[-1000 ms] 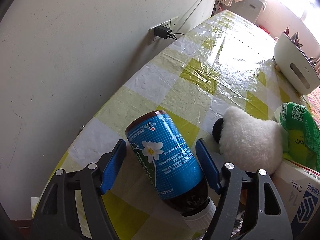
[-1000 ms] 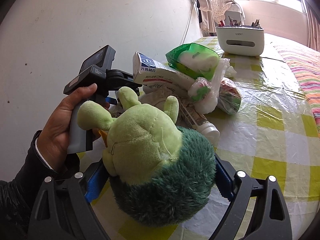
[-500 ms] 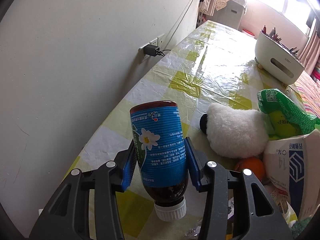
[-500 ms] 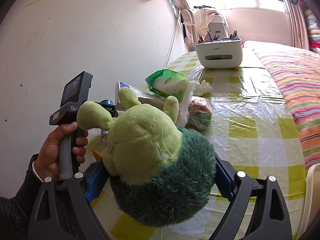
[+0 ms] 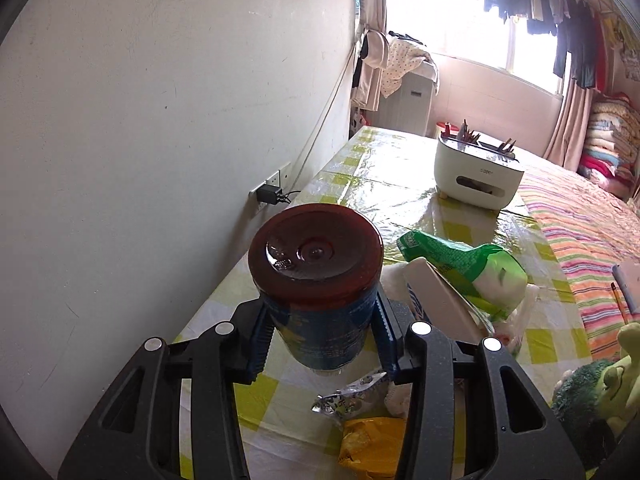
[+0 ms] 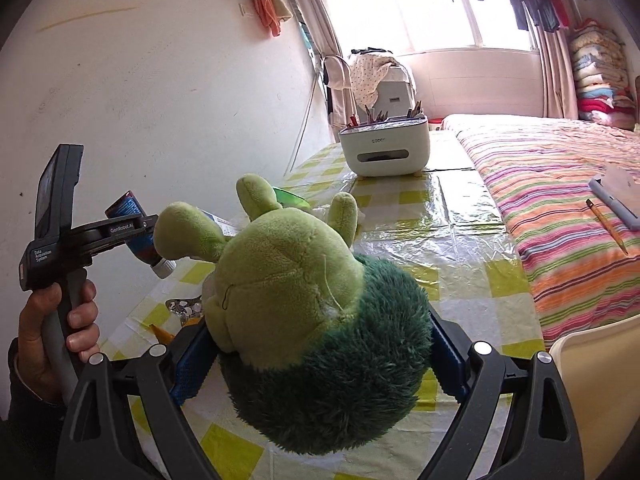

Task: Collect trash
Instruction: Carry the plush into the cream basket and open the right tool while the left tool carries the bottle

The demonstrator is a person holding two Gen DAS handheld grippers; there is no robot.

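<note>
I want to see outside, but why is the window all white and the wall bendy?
Left wrist view: the window is washed out by daylight, and glare streaks the tablecloth. Right wrist view: the fisheye lens curves the wall.

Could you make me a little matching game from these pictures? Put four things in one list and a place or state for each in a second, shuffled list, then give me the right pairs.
Things:
1. brown bottle
2. green plush toy
3. white pen holder
4. black charger

Places or states:
A. plugged into the wall socket
B. standing far down the checked table, near the window
C. clamped between the left gripper's fingers, cap pointing down
D. clamped between the right gripper's fingers

Pairs: 1-C, 2-D, 3-B, 4-A
</note>
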